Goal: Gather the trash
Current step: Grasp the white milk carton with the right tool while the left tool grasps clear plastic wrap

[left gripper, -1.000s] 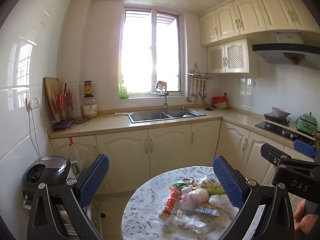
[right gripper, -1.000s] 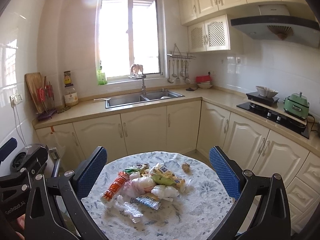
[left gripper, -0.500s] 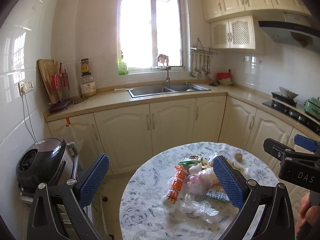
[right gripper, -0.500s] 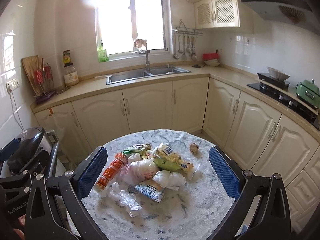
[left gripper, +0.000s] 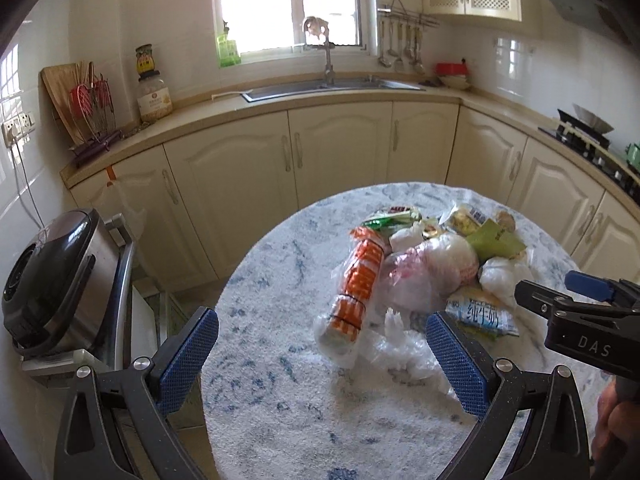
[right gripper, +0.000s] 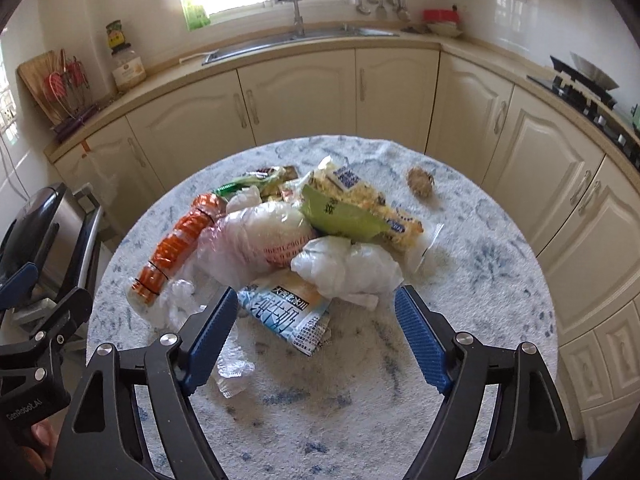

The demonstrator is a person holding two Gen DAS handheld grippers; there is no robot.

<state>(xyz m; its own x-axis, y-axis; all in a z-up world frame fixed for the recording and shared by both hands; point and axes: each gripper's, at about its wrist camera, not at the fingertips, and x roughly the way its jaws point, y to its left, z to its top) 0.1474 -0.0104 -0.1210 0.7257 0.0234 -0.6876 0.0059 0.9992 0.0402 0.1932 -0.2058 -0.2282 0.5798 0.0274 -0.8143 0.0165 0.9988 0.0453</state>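
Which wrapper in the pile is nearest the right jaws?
The blue-and-white milk pouch, flat at the pile's near edge, between the closing but still empty jaws of the right gripper. The green packet and orange wrapper lie farther off.

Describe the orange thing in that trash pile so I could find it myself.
On the round table, look at the left edge of the trash pile. The long orange-and-white striped wrapper lies there; it is the only orange piece among white bags and green packets.

A home kitchen: cream cabinets (left gripper: 340, 152) under a beige counter, a steel sink (left gripper: 332, 87) with tap below the window (left gripper: 288, 4), hanging utensils (left gripper: 400, 46), a gas stove (left gripper: 588, 140), white tiled walls.
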